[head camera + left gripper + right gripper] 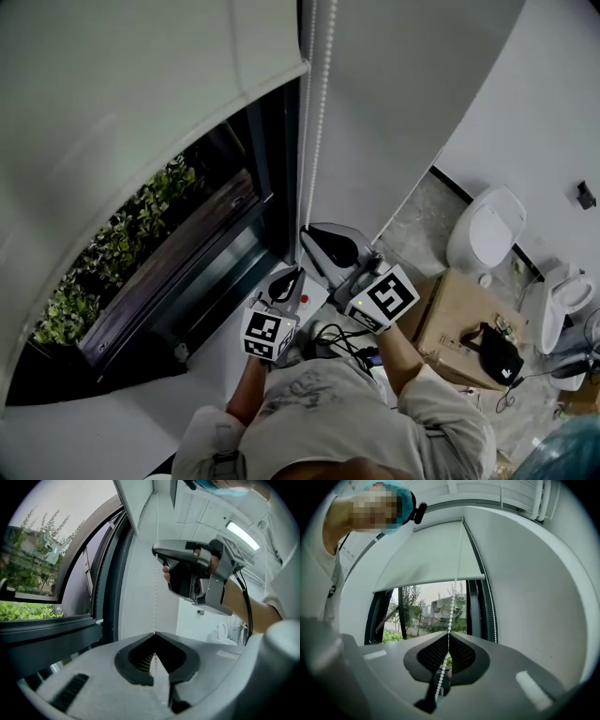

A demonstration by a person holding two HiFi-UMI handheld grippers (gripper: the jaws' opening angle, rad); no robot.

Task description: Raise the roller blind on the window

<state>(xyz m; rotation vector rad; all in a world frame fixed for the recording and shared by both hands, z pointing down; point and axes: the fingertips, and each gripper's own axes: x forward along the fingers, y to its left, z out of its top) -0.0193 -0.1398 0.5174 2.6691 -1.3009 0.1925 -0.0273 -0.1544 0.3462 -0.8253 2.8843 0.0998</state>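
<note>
Roller blind (426, 557) partly up, bottom bar across the window's (417, 613) top. Bead chain (452, 599) hanging at the window frame's right edge, pinched between the closed jaws of right gripper (448, 633); lower down, clamped likewise in left gripper (154, 633).

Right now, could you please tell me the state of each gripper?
Left gripper: closed on the bead chain.
Right gripper: closed on the bead chain too.
</note>
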